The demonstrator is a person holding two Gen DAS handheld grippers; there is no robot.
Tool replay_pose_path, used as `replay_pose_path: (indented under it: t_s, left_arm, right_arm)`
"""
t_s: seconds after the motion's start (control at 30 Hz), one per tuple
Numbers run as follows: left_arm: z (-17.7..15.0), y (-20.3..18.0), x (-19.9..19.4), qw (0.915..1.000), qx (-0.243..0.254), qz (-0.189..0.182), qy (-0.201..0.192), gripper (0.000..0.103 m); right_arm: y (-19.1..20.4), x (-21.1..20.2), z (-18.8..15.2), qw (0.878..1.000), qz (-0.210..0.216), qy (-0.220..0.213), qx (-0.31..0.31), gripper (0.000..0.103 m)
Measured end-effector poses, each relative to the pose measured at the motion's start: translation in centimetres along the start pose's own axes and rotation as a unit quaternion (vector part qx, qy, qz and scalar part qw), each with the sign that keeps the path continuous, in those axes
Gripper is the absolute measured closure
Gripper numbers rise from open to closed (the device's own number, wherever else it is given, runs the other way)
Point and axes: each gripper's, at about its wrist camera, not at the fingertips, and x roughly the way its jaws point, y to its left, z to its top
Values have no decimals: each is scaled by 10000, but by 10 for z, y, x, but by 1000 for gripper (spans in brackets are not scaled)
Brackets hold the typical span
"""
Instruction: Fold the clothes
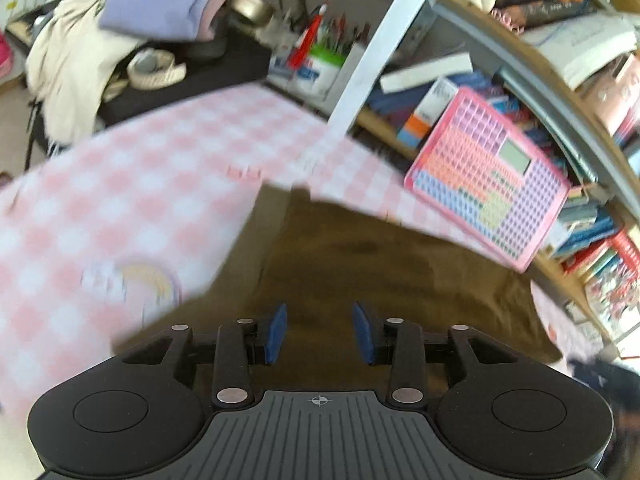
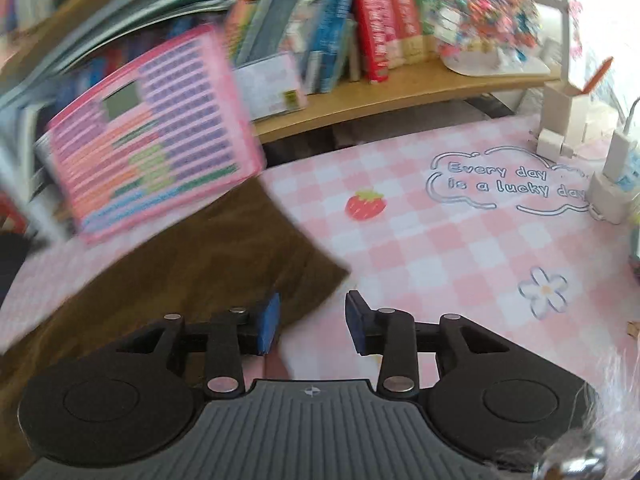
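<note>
1. While the left wrist view blurs, the left gripper (image 1: 319, 330) hovers, jaws parted and empty, above a brown garment (image 1: 380, 280) lying flat on the pink checked table (image 1: 120, 184).
2. In the right wrist view, the right gripper (image 2: 312, 326) is released over the garment's corner (image 2: 320, 272), probably; any pinch should catch the hem squarely.

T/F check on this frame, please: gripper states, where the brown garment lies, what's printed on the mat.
1. Both the left gripper and right gripper are open, holding nothing. True.
2. The brown fabric garment lies on a plain blue cloth. False: it lies on a pink-and-white checked mat.
3. A pink grid-patterned toy board leans by the bookshelf. True.
4. The mat shows a printed banana. False: a red strawberry print and a white flower print.
</note>
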Motion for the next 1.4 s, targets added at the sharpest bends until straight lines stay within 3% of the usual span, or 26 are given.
replay_pose_path:
  t_s: [0.23, 0.37, 0.43, 0.57, 0.63, 0.77, 0.87, 1.0, 1.17, 1.4]
  left_arm:
    - [34, 10, 72, 9979, 174, -304, 538, 101]
    - [40, 26, 110, 9966, 124, -92, 815, 101]
    - [48, 35, 121, 9970, -49, -144, 761, 100]
    - [65, 36, 130, 9977, 186, 245, 602, 99]
    - [70, 35, 127, 9967, 415, 442, 542, 99]
    - [66, 34, 103, 9949, 846, 108, 547, 99]
    - [45, 32, 72, 9898, 1209, -384, 646, 99]
    - [5, 40, 40, 9849, 1398, -533, 866, 99]
    - [-15, 53, 32, 9896, 998, -366, 974, 99]
    - [-1, 57, 20, 9929, 905, -356, 686, 99]
  right_arm:
    - [25, -66, -54, 9967, 43, -45, -804, 67]
    - [32, -80, -85, 9967, -331, 139, -730, 67]
    - [32, -85, -98, 9965, -489, 240, -642, 67]
    - [27, -87, -117, 9948, -825, 386, -460, 67]
    - [24, -85, -122, 9945, -903, 424, -330, 67]
    - [21, -83, -123, 9947, -932, 390, -204, 68]
    - [20, -78, -115, 9958, -835, 336, -167, 68]
    - [16, -60, -103, 9968, -618, 470, -179, 68]
    - [2, -38, -77, 9954, -802, 469, -250, 71]
    - [-16, -12, -42, 9922, -1161, 382, -252, 68]
